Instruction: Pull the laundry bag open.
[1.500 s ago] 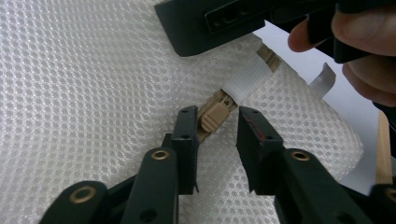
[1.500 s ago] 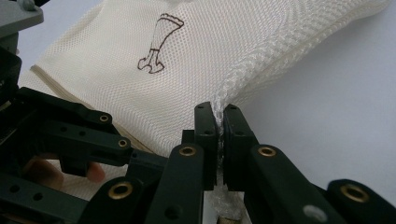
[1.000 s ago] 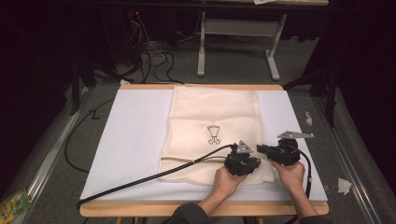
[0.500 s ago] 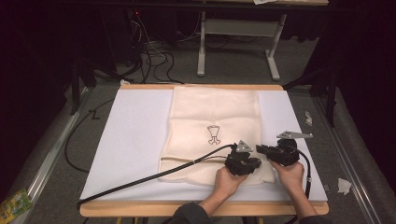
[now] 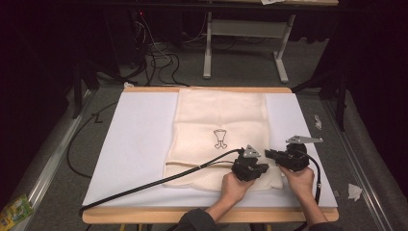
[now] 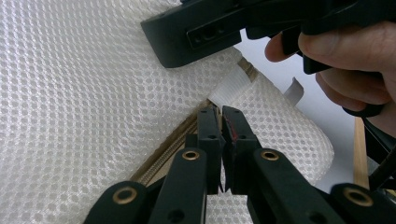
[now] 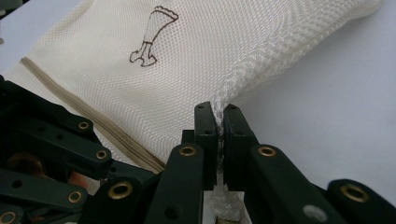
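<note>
Brightly lit worktop [image 5: 139, 144] amid dark, murky surroundings, soft shadows, high view slightly grainy, close-up mesh sharp, nearest claw links blurred

A white sheet [image 5: 139, 144] covers the wooden table [image 5: 207, 89] — its bare edge shows at the far and near sides. Beyond it, black cables [image 5: 161, 60] tangle on the grey floor beside a grey metal frame [image 5: 245, 29]. A crumpled paper scrap [image 5: 354, 191] lies right — a green packet [image 5: 14, 211] at lower left.

Wooden table [image 5: 144, 215] bears white sheet [image 5: 139, 144], mesh bag [image 5: 221, 115]
</note>
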Action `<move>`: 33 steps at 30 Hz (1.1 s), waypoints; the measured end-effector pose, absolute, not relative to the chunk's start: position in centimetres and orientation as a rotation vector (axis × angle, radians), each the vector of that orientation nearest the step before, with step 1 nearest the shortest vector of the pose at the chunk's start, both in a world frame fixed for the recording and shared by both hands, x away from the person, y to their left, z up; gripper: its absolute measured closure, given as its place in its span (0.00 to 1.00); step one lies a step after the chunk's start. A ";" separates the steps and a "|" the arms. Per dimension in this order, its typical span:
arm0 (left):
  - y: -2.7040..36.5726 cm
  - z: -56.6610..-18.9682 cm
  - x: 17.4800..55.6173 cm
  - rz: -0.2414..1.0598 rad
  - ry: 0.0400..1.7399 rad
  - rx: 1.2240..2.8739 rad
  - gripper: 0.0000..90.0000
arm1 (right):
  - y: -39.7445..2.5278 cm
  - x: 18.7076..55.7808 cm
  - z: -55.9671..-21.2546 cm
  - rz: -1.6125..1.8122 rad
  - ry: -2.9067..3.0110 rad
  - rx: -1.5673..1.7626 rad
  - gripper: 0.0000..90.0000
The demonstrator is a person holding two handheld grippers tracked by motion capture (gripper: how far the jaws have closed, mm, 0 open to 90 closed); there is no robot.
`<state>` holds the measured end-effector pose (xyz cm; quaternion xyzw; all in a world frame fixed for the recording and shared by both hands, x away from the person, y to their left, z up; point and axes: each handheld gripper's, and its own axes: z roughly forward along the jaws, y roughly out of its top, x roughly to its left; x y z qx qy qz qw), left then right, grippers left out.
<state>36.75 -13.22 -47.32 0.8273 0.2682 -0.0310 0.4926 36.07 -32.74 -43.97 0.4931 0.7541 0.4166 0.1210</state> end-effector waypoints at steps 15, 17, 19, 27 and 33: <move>-13.1 -47.1 36.8 -0.070 0.644 2.024 0.97 | -33.4 35.9 -44.5 1.223 2.226 1.447 0.93; -13.1 -47.1 36.8 -0.070 0.642 2.026 0.97 | -33.4 35.9 -44.6 1.221 2.226 1.445 0.94; -13.0 -47.0 36.9 -0.066 0.646 2.032 0.97 | -33.3 35.8 -44.6 1.195 2.235 1.436 0.97; -12.8 -46.6 36.7 -0.042 0.636 2.057 0.97 | -33.3 35.6 -44.4 1.138 2.249 1.397 0.97; -12.7 -46.4 36.7 -0.024 0.641 2.071 0.97 | -33.3 35.5 -44.4 1.146 2.251 1.376 0.98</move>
